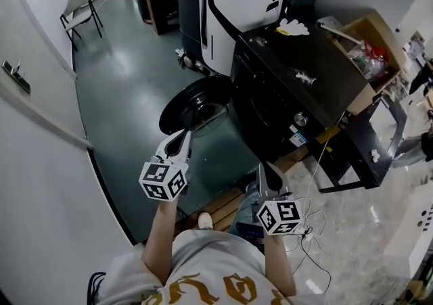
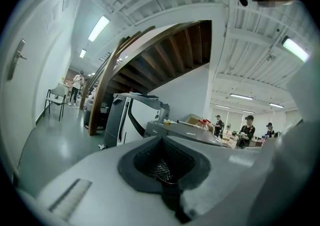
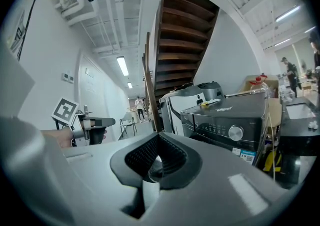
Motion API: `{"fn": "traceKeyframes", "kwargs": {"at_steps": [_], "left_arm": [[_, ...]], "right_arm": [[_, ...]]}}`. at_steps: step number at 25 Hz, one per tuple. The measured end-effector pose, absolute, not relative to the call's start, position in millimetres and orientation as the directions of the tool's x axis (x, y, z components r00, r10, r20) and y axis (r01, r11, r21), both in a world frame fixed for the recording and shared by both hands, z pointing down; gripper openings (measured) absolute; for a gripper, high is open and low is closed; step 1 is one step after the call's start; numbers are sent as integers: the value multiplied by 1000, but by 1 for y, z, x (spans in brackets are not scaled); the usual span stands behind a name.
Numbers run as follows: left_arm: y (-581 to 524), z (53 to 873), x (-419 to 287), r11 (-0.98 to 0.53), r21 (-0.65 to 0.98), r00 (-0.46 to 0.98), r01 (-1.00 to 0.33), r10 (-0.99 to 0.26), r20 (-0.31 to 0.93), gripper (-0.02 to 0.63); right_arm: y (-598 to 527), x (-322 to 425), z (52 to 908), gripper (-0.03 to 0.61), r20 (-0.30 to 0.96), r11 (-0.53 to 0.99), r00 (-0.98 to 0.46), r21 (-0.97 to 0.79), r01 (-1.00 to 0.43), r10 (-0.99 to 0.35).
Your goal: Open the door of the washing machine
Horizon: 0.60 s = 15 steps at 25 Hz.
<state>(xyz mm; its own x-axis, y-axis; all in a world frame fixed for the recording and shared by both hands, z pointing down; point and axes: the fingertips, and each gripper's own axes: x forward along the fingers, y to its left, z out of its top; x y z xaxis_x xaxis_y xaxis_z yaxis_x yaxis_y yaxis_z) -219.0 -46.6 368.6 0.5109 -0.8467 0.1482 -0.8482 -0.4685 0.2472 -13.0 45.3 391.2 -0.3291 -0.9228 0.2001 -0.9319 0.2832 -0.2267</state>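
Note:
The black washing machine stands in the middle of the head view, and its round door hangs swung out to the left, wide open. My left gripper is shut and empty, its tips just below the door's lower edge. To the right, my right gripper is also shut and empty, low in front of the machine's front panel. The left gripper view looks past the closed left gripper to the machine's top. In the right gripper view the washing machine's dial panel shows beyond the closed right gripper.
A white and black machine stands behind the washer. A cardboard box and a black stand are to its right. A wooden pallet and loose cables lie by my feet. A white wall runs along the left.

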Motion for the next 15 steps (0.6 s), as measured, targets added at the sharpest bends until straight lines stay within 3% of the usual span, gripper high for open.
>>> {"fn": "traceKeyframes", "kwargs": {"at_steps": [15], "left_arm": [[-64,388,-200,-497,278,554,-822,-812,186,2]], "right_arm": [[35,0,400,12,221,253,-303,-228,-940,-927]]}}
